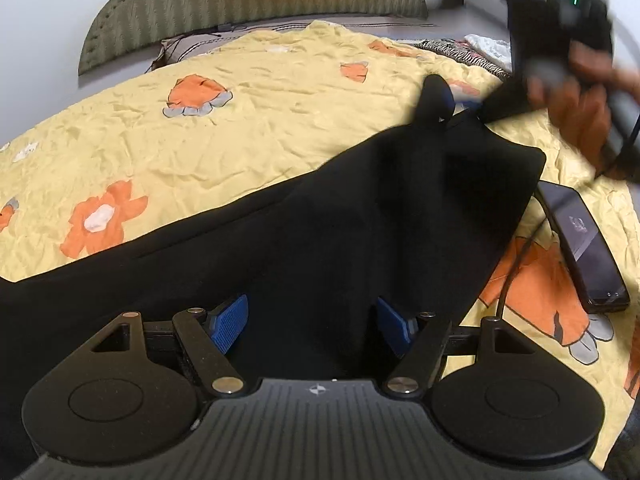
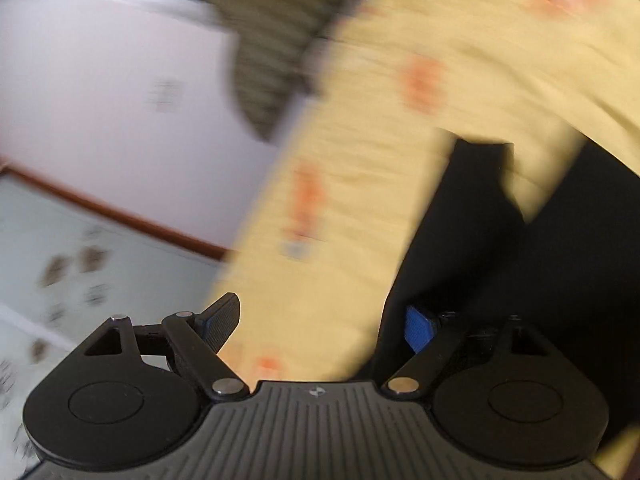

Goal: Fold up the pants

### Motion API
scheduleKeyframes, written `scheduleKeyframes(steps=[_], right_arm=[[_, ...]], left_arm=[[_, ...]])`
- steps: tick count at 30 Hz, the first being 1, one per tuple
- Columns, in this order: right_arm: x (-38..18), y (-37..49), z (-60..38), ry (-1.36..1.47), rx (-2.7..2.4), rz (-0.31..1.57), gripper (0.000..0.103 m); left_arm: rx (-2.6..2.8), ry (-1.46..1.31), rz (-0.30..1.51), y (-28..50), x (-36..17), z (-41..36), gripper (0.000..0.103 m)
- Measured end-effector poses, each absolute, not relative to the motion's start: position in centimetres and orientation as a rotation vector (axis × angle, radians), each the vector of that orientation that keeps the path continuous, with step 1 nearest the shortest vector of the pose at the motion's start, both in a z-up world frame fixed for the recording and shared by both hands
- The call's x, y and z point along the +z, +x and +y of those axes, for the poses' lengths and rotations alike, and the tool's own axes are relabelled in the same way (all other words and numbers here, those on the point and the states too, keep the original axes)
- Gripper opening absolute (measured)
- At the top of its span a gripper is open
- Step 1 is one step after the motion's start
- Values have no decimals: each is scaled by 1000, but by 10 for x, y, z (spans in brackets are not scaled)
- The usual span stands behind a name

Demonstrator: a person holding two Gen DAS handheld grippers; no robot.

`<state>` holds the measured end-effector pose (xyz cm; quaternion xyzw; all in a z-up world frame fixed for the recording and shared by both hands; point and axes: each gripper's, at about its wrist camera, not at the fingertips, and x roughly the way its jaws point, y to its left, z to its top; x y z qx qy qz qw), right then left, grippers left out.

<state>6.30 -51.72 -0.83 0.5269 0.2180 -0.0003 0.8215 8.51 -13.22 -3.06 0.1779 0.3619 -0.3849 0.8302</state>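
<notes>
Black pants (image 1: pixel 360 220) lie folded across a yellow flowered bedspread (image 1: pixel 248 128), one squared end toward the right. My left gripper (image 1: pixel 312 326) hovers over the cloth, jaws wide, blue pads (image 1: pixel 230 322) apart with nothing pinched between them. A hand carries my right gripper (image 1: pixel 466 100) at the pants' far corner, blurred. In the right wrist view the picture is smeared and tilted; that gripper (image 2: pixel 320 326) stands open over the bedspread (image 2: pixel 360 160), and the pants (image 2: pixel 500 260) fill the right side.
A dark phone (image 1: pixel 580 240) with a black cable (image 1: pixel 516 264) lies on the bed right of the pants. A padded headboard (image 1: pixel 256 0) and striped fabric (image 1: pixel 460 50) sit at the far end. The bed's edge, tiled floor (image 2: pixel 100 260) and white wall (image 2: pixel 100 80) show left.
</notes>
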Motion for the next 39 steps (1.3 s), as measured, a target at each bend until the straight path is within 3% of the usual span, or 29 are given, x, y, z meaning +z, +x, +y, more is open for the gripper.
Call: scheduleKeyframes(steps=[2,5,12,20,29,31,35,36,37,39], right_arm=[[18,69,-514,1006,38,388,89],[31,71,-514,858,-90,421,91],[-1,72,-519,879,-131,542,91],[-12,145,-511,860,-59,650,91],[-18,244,-419,152,-242,895,89],[-24,256,-407,85,-263,935,68],[-36,267,-404,36,-279,995,38],[-33,266,-406,38,-288,984,23],[-28,262,-410,62,-295,968,15],[-15,247,-419,118,-309,912,12]], left_arm=[[-824,372,770,87,-31,-133,73],[-828,358,775,89,-34,-133,73],[-833,341,776,91,-36,-134,75],[-850,315,783,89,-34,-132,75],[-858,331,765,88,-37,-133,77],[-863,324,765,88,-37,-133,77],[-875,302,767,89,-38,-132,77],[-876,300,764,88,-38,-131,77],[-880,297,759,88,-37,-130,77],[-886,282,747,87,-35,-127,77]])
